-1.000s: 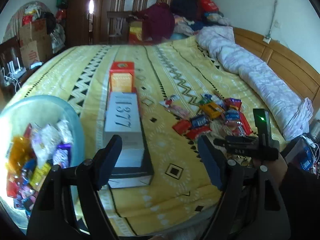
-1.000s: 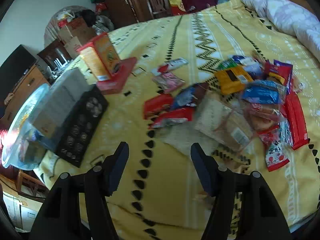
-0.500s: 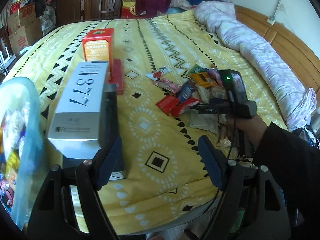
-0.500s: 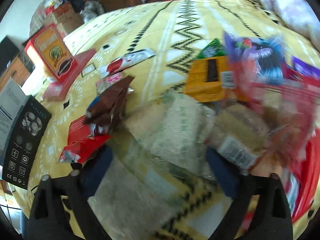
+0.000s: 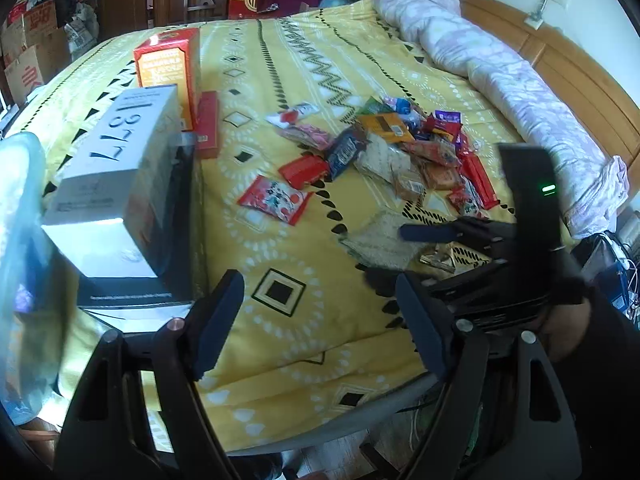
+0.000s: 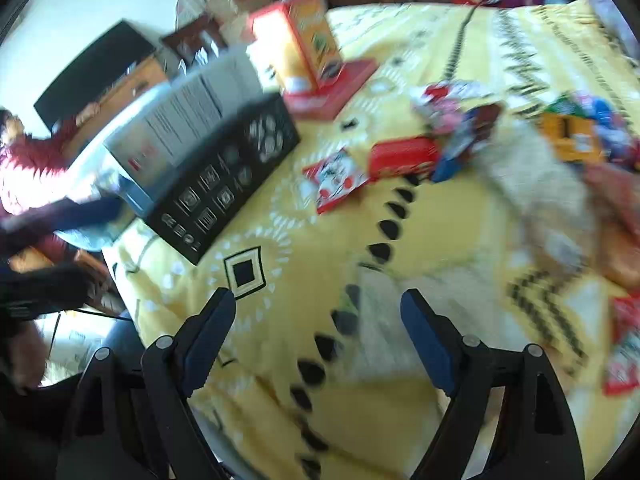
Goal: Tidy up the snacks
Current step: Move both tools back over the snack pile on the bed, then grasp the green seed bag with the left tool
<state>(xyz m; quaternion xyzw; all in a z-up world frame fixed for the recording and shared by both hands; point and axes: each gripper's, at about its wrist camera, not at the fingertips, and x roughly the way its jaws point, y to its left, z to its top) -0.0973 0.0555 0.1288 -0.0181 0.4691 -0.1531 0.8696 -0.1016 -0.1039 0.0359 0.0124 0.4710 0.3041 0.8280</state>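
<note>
Since a second ago both grippers have dipped lower over the bed, and the right one has swung off the snack pile so its view now looks out toward the boxes; its jaws have just been closing in a bit after flaring wide, with nothing between them. So the right gripper (image 6: 316, 332) is open and empty, hanging over bare yellow bedspread (image 6: 328, 240), and the left gripper (image 5: 320, 316) is spread wide too, also gripping nothing. The snack pile (image 5: 416, 148) sits ahead and to the right of the left gripper, well apart from its tips, a loose heap with packets pointing every which way. The nearest loose one is a red and white packet (image 5: 276, 199), lying flat ahead of the left jaws with its long axis running left to right, a touch tilted. A pale grainy packet (image 5: 380, 236) lies flat just under the right gripper's finger in the left view. On the left side of the left gripper there's a grey box marked 1877 (image 5: 116, 176) stacked on a black box (image 5: 176, 240), long axes pointing away from the tongs, and an orange carton (image 5: 168, 68) standing upright behind them on a flat red box (image 5: 208, 124). A blue tub (image 5: 20, 240) is at the far left edge, blurry. Nothing blocks the path between the jaws and the pile.
</note>
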